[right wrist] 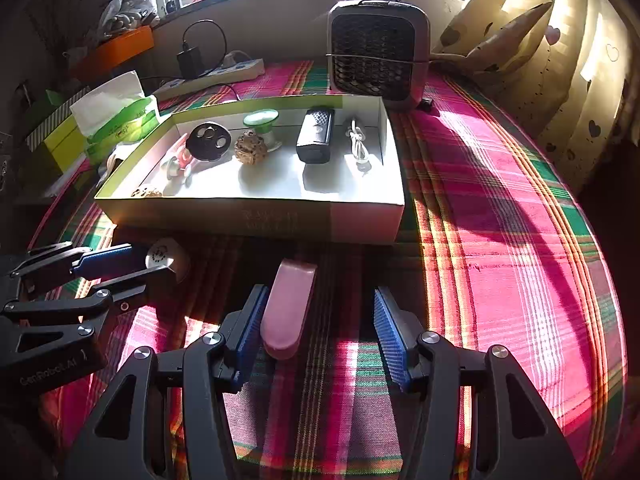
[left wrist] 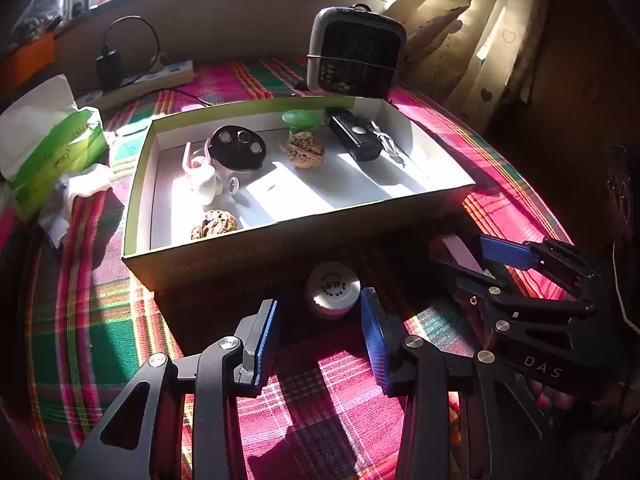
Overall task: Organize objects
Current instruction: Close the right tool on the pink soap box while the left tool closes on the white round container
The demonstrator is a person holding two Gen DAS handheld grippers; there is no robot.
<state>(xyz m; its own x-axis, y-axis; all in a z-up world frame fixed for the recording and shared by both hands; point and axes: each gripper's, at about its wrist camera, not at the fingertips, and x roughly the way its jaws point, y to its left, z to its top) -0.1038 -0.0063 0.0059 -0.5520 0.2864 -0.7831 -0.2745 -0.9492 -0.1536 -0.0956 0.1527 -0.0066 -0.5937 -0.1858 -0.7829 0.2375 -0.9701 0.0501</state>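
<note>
Pink case (right wrist: pixel 289 307) lies between right gripper (right wrist: pixel 324 336) jaws — ungripped.

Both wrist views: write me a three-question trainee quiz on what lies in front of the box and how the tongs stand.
1. True or false: the round white jar sits inside the cardboard box.
2. Which tongs have the pink case between their pads? A) left tongs B) right tongs
3. Fill in: the black remote lies in the box beside a coiled white ____.

Key
1. False. It stands on the plaid cloth in front of the box, just ahead of the left tongs.
2. B. The case lies close to one pad, the other pad clear of it; not gripped.
3. Cable.
</note>
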